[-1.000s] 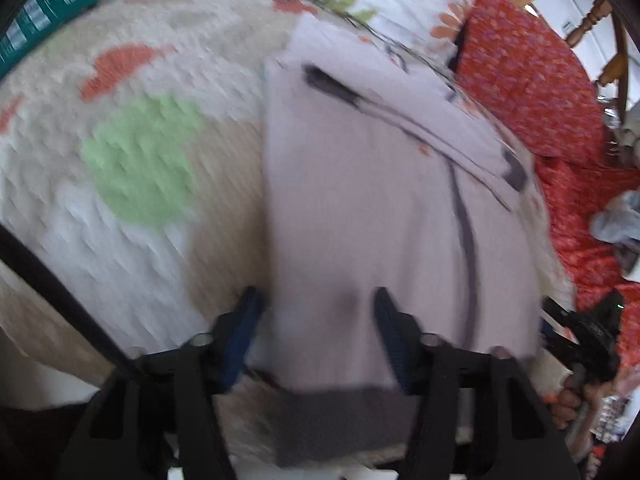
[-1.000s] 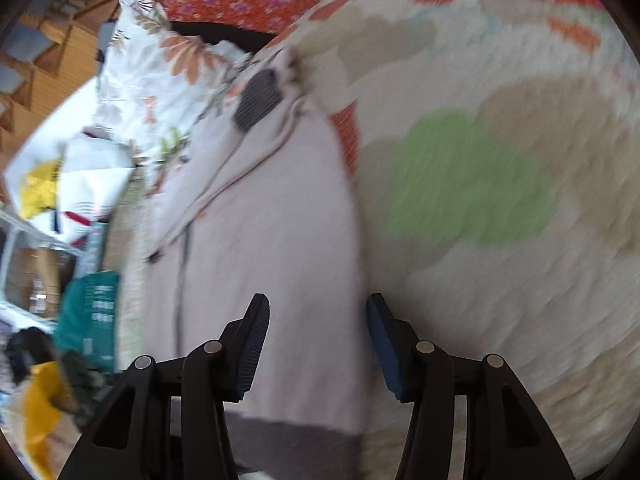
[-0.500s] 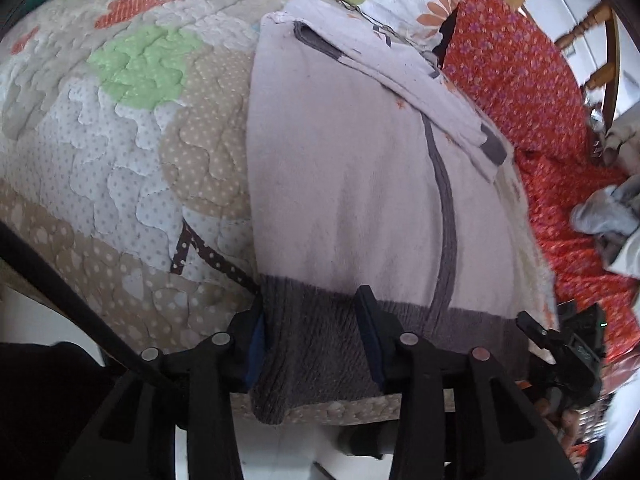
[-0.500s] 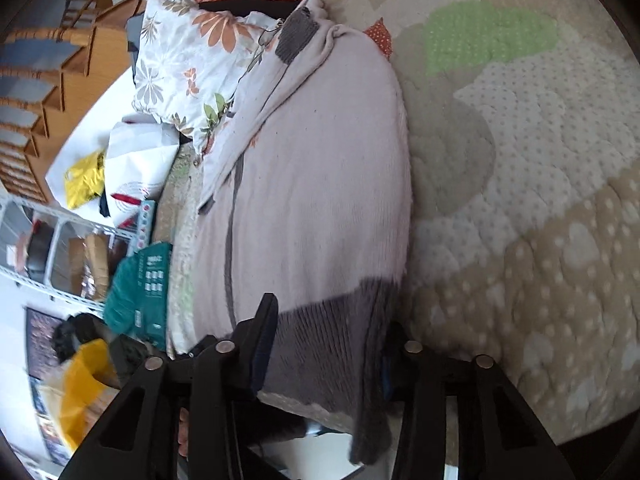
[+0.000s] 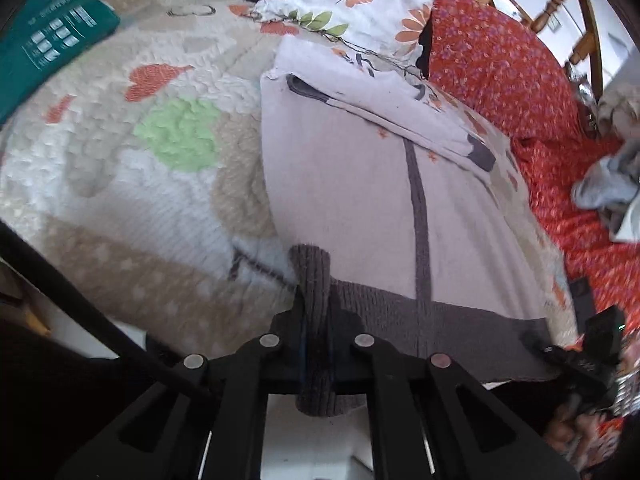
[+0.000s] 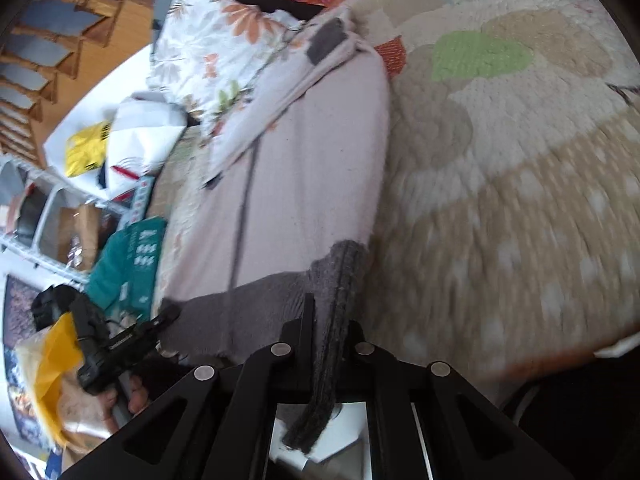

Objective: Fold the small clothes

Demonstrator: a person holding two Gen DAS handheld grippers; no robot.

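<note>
Left wrist view shows the left gripper (image 5: pixel 316 332) pinching the grey ribbed hem of the pale lilac knitted sweater (image 5: pixel 360 184) lying on the patchwork quilted bed (image 5: pixel 120 184), the right gripper (image 6: pixel 332 332) likewise (opposite corner), so lift both evenly.

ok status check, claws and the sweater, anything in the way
Left claw shut on sweater hem corner. Right claw shut on the other hem corner. Sweater flat on quilt, sleeves folded across. Pillow touches the far end.
</note>
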